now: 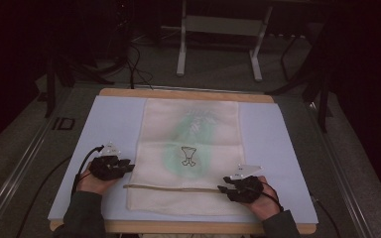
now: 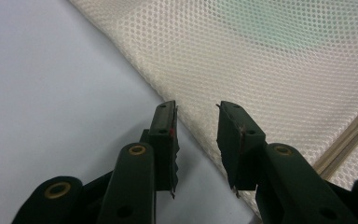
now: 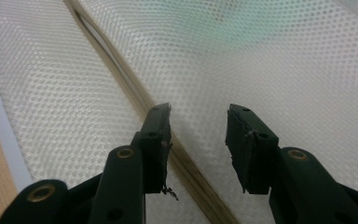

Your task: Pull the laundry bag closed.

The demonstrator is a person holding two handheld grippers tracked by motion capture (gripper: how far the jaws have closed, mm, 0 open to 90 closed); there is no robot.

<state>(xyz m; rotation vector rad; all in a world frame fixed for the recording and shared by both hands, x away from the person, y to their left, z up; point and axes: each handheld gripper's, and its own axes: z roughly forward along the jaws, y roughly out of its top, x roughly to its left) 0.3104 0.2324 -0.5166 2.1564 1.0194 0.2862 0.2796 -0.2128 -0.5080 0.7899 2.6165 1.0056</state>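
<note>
Dim room, pale surface (image 1: 114, 119) | mesh bag (image 1: 191, 124) lay flat mid-surface, zipper (image 1: 173, 187) along near end | left tongs (image 1: 129, 167) spread at bag's left edge, pinching nothing | right tongs (image 1: 222, 189) spread over zipper, empty | risk: thin mesh could slip free, or bunch if pinched unevenly.

I'm working in what looks like a lab or test room, not a home. My table (image 1: 186, 93) is a plain wooden board under a pale blue sheet (image 1: 109, 129), set up on its own as a workstation. Grey carpet (image 1: 218, 69) runs past it, with black cables (image 1: 136, 67) trailing loose across the floor. Behind stands a white metal desk frame (image 1: 218, 29) on 2 legs. The room beyond is dark; at the left I make out what may be black stands (image 1: 54, 74), though the view is too dim to be sure.
</note>
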